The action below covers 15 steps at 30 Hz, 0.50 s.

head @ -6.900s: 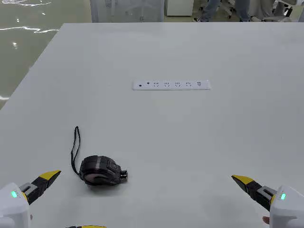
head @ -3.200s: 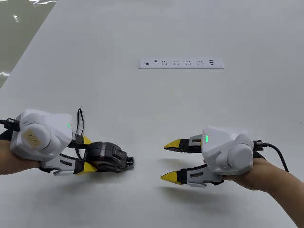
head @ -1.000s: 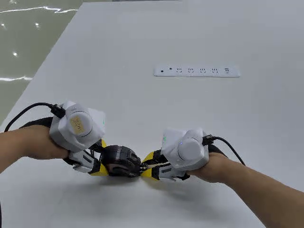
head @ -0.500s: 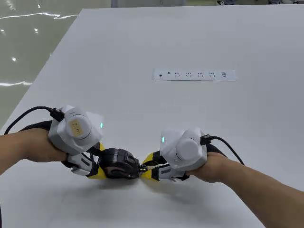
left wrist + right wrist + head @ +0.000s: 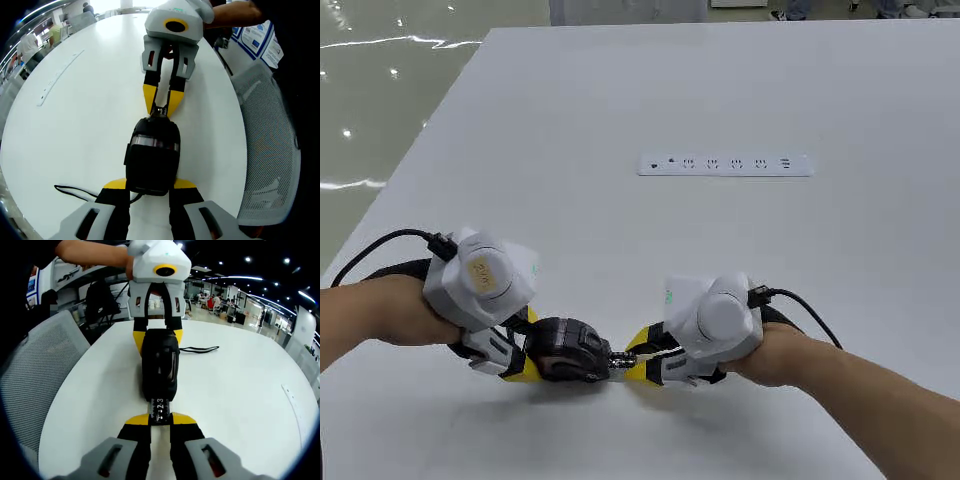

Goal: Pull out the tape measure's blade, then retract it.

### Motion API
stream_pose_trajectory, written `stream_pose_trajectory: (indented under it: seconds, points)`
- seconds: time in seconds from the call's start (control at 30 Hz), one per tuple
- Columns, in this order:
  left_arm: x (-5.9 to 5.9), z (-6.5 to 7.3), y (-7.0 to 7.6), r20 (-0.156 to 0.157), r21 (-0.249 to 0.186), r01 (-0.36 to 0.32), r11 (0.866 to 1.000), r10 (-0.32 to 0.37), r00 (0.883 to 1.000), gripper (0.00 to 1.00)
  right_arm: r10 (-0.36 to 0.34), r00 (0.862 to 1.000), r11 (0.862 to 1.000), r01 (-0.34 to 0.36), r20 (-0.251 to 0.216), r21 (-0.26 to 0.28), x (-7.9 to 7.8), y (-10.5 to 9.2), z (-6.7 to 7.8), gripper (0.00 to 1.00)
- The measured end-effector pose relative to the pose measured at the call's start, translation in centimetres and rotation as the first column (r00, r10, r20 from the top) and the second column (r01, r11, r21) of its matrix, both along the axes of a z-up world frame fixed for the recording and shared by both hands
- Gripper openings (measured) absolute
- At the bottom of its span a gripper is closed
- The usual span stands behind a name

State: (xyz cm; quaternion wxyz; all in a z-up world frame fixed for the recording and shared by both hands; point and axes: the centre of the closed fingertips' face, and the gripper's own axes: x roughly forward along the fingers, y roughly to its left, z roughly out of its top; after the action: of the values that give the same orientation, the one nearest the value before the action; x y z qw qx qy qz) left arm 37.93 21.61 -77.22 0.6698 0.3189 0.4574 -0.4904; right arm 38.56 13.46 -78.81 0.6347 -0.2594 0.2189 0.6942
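The tape measure [image 5: 565, 350] lay on the counter [image 5: 740, 260], close to the person, between the two grippers. The fingers of the left gripper [image 5: 150, 184] were clamped on its black case from both sides. The fingers of the right gripper [image 5: 160, 418] were closed on the tip of the blade [image 5: 160, 409], and only a short piece with numbers was out. This hold looked small, so I think the thin metal could slip out during the pull and snap back into the case. If the left hold was weak, the case could slide or turn on the smooth counter. A pull not in line with the case could bend the blade.
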Motion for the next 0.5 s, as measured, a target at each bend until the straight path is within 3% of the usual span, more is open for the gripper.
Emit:
stream_pose_trajectory:
  seconds: [0.5]
  points:
    - [-0.08, 0.03, -0.04, -0.001, 0.008, 0.001, 1.0, -0.001, 1.0, 0.27, -0.007, 1.0, 1.0, 0.007, -0.001, 0.002, -0.02, -1.04, -0.07, 0.12]
